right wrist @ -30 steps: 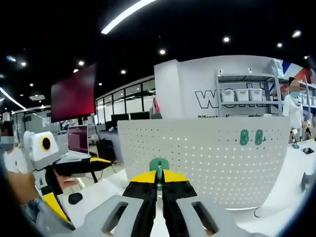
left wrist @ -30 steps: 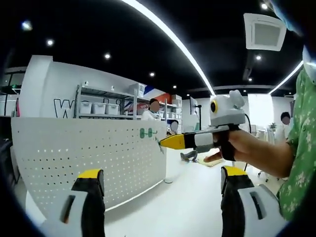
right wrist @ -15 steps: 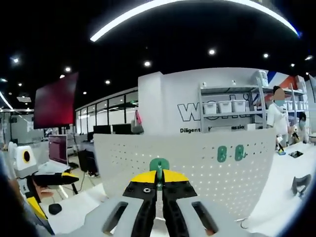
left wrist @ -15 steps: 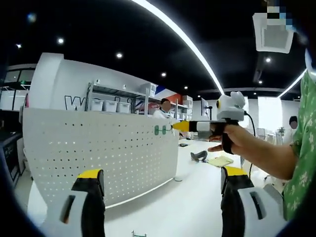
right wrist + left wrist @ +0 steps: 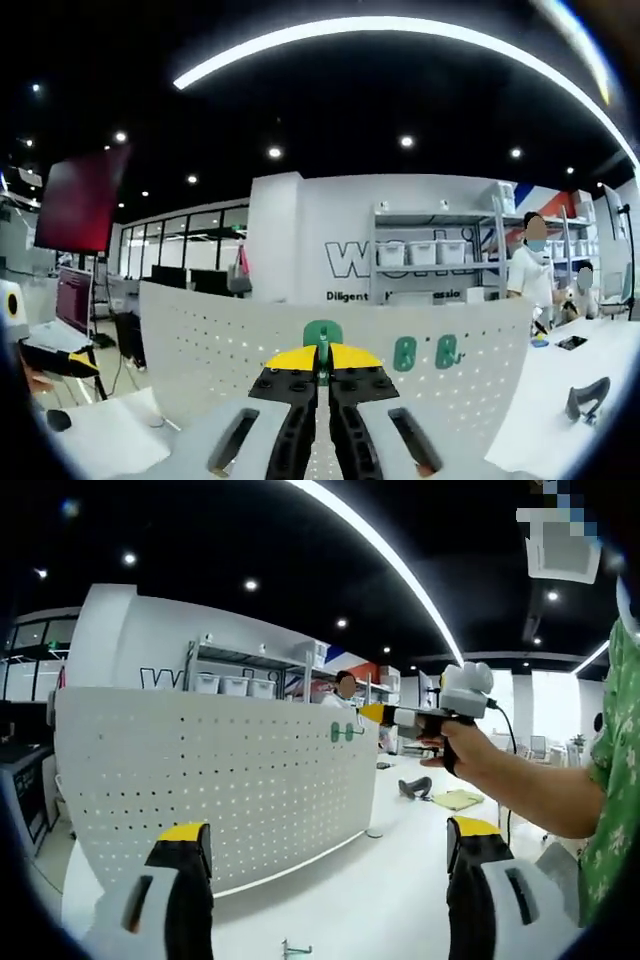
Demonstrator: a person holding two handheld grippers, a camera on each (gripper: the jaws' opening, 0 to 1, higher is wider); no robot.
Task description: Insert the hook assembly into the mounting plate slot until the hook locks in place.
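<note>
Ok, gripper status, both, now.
Left gripper: open, jaws wide apart, holding nothing.
Right gripper: shut on the green hook, up near the white pegboard.

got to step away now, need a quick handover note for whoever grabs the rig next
Right claw: shut on a green hook, held up before the white pegboard; in the left gripper view it reaches toward the board's upper right, near the mounted hooks.
Left claw: open, holding nothing, facing the pegboard.
Already on the board: two green hooks near its top edge.
Done: hook picked up and brought to the board.
Left: seat this hook in a slot until it locks. Whether its tip touches the board yet cannot be told.
</note>
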